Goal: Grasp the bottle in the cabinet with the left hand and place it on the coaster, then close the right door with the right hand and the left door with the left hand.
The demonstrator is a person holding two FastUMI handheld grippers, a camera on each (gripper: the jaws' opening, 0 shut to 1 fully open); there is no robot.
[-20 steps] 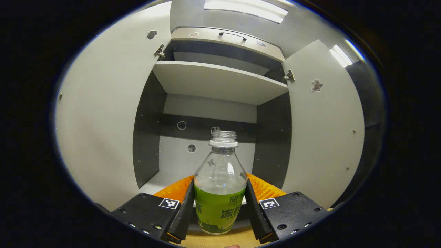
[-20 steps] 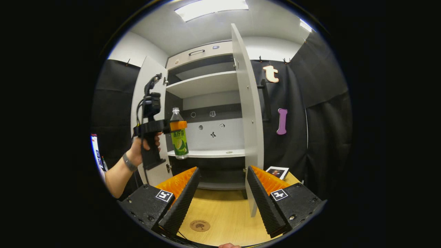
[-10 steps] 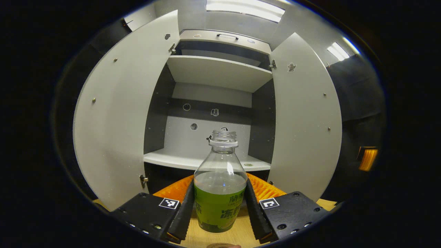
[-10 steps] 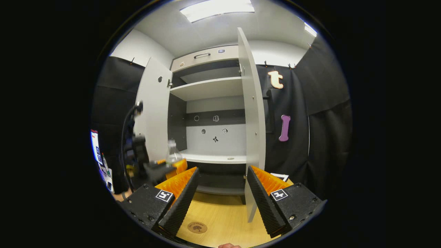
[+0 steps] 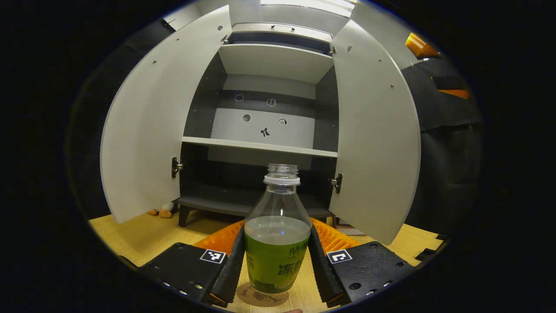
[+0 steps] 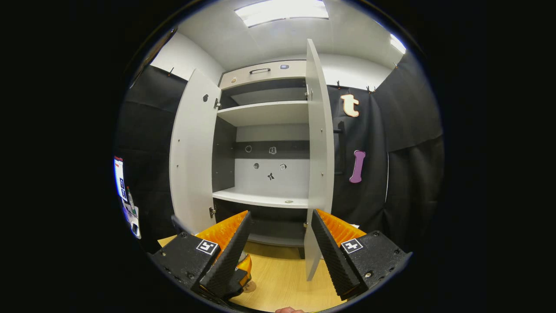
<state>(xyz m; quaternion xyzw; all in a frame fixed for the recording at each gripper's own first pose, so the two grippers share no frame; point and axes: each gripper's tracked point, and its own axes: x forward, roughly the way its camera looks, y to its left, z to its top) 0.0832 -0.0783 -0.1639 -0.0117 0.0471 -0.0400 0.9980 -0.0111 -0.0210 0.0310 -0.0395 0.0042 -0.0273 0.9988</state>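
Note:
In the left gripper view my left gripper (image 5: 276,265) is shut on a clear bottle (image 5: 278,230) with a green label and no cap. The bottle's base sits just over a round brown coaster (image 5: 263,299) on the wooden table; I cannot tell if they touch. Behind it the grey cabinet (image 5: 260,148) stands with its left door (image 5: 156,126) and right door (image 5: 375,134) swung open. In the right gripper view my right gripper (image 6: 280,252) is open and holds nothing, facing the edge of the right door (image 6: 319,161). The other gripper's orange finger (image 6: 246,265) peeks out low behind my left finger.
The wooden table (image 6: 282,282) spreads in front of the cabinet. A small plush toy (image 5: 160,212) lies by the cabinet's left foot. A card (image 6: 355,227) lies on the table at the right. A lit screen (image 6: 119,182) stands at the far left.
My left gripper has carried the bottle down from shelf height to just above the coaster on the table. The right gripper has barely moved.

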